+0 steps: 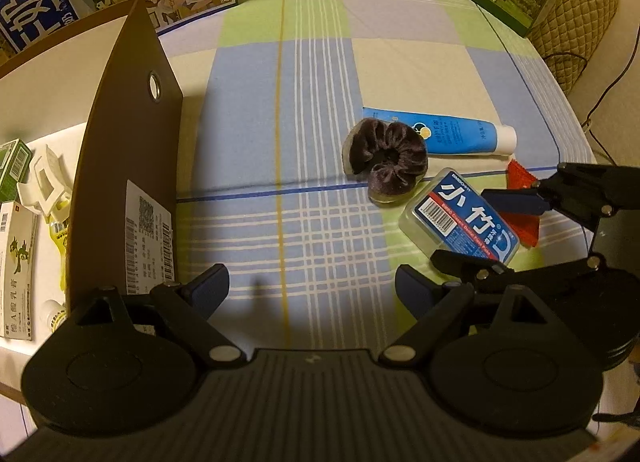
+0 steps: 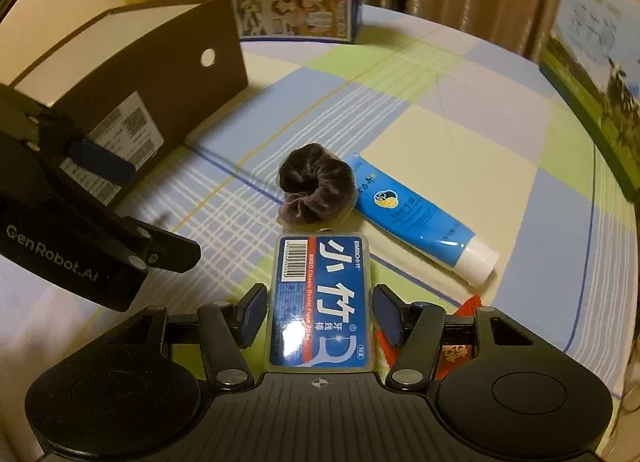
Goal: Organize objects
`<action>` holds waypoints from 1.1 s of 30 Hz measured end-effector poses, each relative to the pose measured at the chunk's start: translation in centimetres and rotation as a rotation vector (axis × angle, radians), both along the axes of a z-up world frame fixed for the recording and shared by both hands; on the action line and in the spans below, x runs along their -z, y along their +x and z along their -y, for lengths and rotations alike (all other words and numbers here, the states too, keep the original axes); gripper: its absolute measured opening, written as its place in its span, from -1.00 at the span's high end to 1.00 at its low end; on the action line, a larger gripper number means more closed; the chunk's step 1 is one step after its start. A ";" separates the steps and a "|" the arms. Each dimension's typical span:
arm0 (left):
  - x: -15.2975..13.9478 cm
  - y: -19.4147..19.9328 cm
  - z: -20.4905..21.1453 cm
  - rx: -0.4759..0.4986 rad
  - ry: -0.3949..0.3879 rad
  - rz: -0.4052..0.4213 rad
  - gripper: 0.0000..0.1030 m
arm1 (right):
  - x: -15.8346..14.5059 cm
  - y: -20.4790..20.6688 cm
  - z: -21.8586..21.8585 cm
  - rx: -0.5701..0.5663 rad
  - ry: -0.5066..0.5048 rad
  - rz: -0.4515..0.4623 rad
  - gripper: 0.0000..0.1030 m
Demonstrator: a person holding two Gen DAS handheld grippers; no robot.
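We've got a few bits in the box (image 1: 120, 166) already. Right gripper (image 2: 320, 314) sits spread around the floss case (image 2: 320, 302), not squeezing; left gripper (image 1: 312, 286) is wide open and empty. Scrunchie (image 2: 316, 186) and tube (image 2: 416, 218) still wait.

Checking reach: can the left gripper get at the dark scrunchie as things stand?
Probably yes: the left gripper is open, only bare tablecloth lies ahead, and the scrunchie sits uncovered, though touching the blue tube.

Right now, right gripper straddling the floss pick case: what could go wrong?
1. The right gripper is open around the floss pick case; its glossy sides may slip on closing.
2. The scrunchie sits at the case's far end and could get dragged.
3. The red packet under the right finger could snag.
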State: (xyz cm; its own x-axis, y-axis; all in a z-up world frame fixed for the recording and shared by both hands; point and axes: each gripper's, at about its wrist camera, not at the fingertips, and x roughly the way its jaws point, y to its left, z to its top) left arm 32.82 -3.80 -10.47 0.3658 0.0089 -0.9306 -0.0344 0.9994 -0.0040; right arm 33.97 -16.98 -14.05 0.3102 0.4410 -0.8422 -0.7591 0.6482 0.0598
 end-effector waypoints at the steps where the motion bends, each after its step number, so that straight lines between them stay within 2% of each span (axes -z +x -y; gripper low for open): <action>1: 0.0 0.1 0.0 0.000 0.002 -0.001 -0.70 | 0.0 0.1 0.1 0.011 0.000 -0.003 -0.06; 6: 0.2 0.7 0.0 0.005 0.014 0.001 -0.70 | -0.4 0.1 0.8 0.072 0.029 0.004 -0.04; 11: 0.1 1.5 0.1 0.016 0.019 0.014 -0.70 | -2.2 0.6 2.1 0.158 0.080 0.013 -0.03; 20: -0.3 3.8 1.8 0.107 -0.011 0.074 -0.70 | -4.8 2.3 5.3 0.332 0.184 0.002 -0.03; 31: 1.3 7.6 3.6 0.178 -0.014 0.081 -0.67 | -5.2 3.4 8.8 0.475 0.198 -0.014 -0.03; 33: 1.8 8.2 3.9 0.189 -0.006 0.071 -0.56 | -5.3 3.4 9.1 0.483 0.199 -0.014 -0.03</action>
